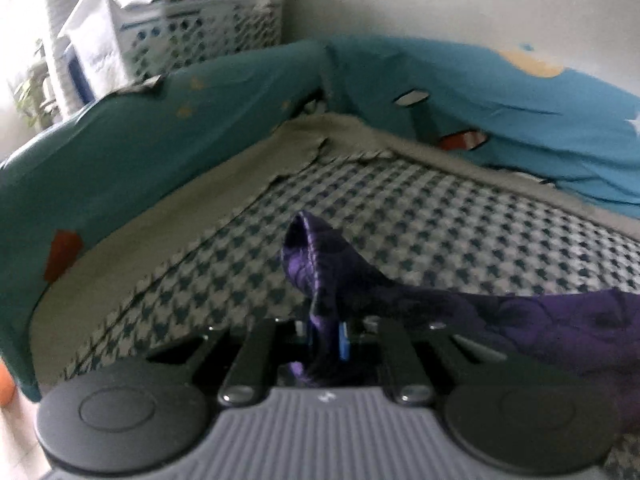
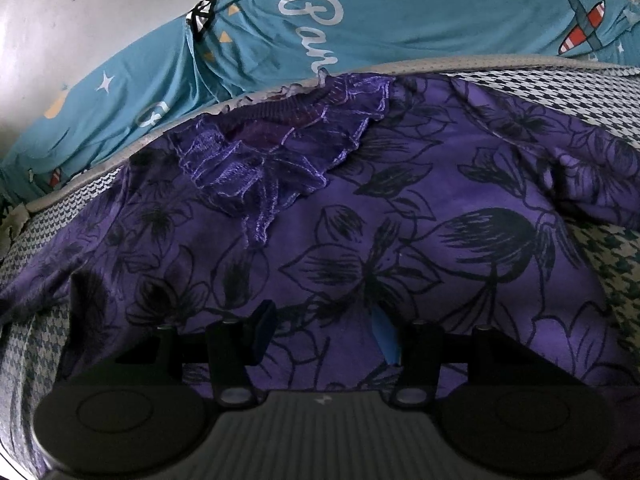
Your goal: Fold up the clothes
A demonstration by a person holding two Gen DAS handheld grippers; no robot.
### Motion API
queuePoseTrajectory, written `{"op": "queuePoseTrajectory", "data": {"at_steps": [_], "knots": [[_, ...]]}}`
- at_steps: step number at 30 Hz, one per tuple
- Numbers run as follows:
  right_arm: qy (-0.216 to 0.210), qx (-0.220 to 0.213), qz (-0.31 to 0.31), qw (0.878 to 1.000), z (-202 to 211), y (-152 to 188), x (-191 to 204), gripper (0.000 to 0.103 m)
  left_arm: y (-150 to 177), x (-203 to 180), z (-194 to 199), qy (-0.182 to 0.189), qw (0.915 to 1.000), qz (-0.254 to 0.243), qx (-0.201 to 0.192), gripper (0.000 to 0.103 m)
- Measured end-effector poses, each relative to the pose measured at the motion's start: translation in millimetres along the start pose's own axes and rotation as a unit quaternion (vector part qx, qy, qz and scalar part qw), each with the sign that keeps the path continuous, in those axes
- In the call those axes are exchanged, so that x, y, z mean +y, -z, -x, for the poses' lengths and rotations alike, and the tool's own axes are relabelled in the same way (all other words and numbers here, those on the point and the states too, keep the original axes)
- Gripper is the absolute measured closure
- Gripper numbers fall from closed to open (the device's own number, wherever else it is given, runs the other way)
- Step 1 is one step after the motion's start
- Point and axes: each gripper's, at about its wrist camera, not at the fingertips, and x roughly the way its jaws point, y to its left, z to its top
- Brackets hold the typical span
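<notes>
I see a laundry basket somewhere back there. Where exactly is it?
In the left wrist view, the basket stands at the upper left, against the wall behind the teal bumper that edges the checked mattress.

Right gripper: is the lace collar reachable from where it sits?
Probably yes. The right gripper is open over the purple garment, and the lace collar lies straight ahead with nothing covering it.
</notes>
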Motion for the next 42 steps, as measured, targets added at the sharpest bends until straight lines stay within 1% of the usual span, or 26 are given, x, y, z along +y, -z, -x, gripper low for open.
{"op": "queuePoseTrajectory", "data": {"at_steps": [4, 8, 12, 14, 18, 21, 22, 23, 24, 26, 28, 32, 34, 37, 39, 42], "knots": [[0.0, 0.0, 0.0, 1.0, 0, -1, -2, 0.05, 2, 6, -4, -0.003, 1.0, -0.003, 0.001, 0.092], [0.004, 0.0, -0.001, 1.0, 2, 0, -7, 0.05, 4, 4, -9, -0.023, 0.9996, -0.018, -0.001, 0.09], [0.007, -0.001, -0.01, 1.0, 5, 0, -15, 0.05, 3, 7, -12, -0.045, 0.9987, -0.024, -0.009, 0.09], [0.008, -0.002, -0.013, 1.0, 6, 0, -19, 0.05, 4, 11, -17, -0.053, 0.9983, -0.023, -0.003, 0.09], [0.015, -0.004, -0.017, 1.0, 8, -2, -27, 0.05, 7, 22, -28, -0.09, 0.9956, -0.024, 0.012, 0.09], [0.016, -0.005, -0.021, 1.0, 10, -2, -34, 0.05, 7, 28, -31, -0.103, 0.9944, -0.017, 0.012, 0.09], [0.017, -0.005, -0.022, 1.0, 10, -2, -36, 0.05, 7, 27, -32, -0.118, 0.9927, -0.023, 0.009, 0.092], [0.019, -0.005, -0.022, 1.0, 11, -2, -38, 0.05, 7, 28, -34, -0.133, 0.9906, -0.027, 0.009, 0.092], [0.019, -0.006, -0.022, 1.0, 12, -1, -39, 0.05, 5, 32, -36, -0.133, 0.9908, -0.019, 0.014, 0.092], [0.019, -0.007, -0.021, 1.0, 13, -1, -39, 0.05, 4, 40, -34, -0.114, 0.9931, 0.013, 0.022, 0.092], [0.018, -0.008, -0.02, 1.0, 13, 0, -38, 0.05, 1, 40, -29, -0.1, 0.9945, 0.024, 0.017, 0.091], [0.008, -0.007, -0.009, 1.0, 13, 2, -30, 0.05, -1, 33, -14, -0.047, 0.9983, 0.031, 0.015, 0.089], [0.003, -0.006, 0.002, 1.0, 12, 4, -23, 0.05, -2, 24, -5, -0.01, 0.9993, 0.034, 0.015, 0.088], [-0.009, -0.006, 0.013, 1.0, 11, 8, -15, 0.05, -4, 9, 7, 0.035, 0.9988, 0.03, 0.012, 0.087], [-0.022, -0.005, 0.024, 0.999, 10, 11, -9, 0.05, -4, -2, 17, 0.076, 0.9965, 0.031, 0.014, 0.086], [-0.037, -0.005, 0.044, 0.998, 10, 16, 3, 0.05, 0, -25, 29, 0.124, 0.992, 0.015, 0.022, 0.084]]}}
